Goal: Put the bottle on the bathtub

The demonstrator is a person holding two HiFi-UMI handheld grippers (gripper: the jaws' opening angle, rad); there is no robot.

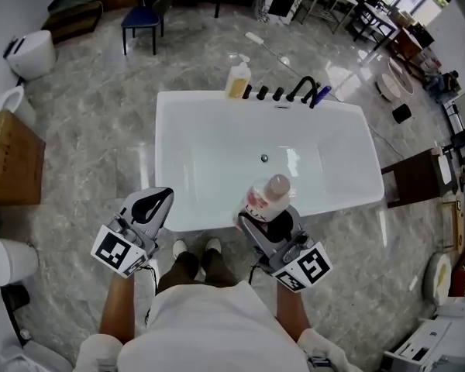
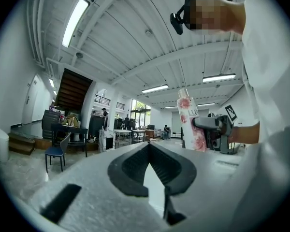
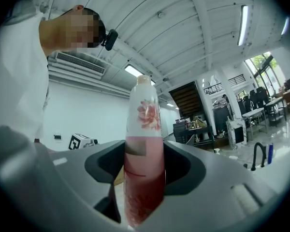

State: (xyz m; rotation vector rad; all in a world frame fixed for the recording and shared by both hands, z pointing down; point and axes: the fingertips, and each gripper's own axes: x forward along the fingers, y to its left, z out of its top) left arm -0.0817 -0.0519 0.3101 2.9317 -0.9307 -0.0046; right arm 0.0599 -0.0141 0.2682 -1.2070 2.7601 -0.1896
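Note:
A pink bottle (image 1: pixel 267 198) with a floral label and a pale cap stands upright in my right gripper (image 1: pixel 269 222), which is shut on its lower body over the near rim of the white bathtub (image 1: pixel 341 200). In the right gripper view the bottle (image 3: pixel 144 153) fills the gap between the jaws. My left gripper (image 1: pixel 159 201) hovers by the tub's near left corner, shut with nothing in it; its view shows the fingertips (image 2: pixel 149 148) touching, and beyond them the bottle (image 2: pixel 191 124).
A yellow bottle (image 1: pixel 237 80) and a black faucet (image 1: pixel 302 90) with knobs sit on the tub's far rim. A cardboard box (image 1: pixel 12 157) and toilet (image 1: pixel 31 53) are at the left, a blue chair (image 1: pixel 143 18) beyond, a dark wooden stand (image 1: pixel 415 178) at the right.

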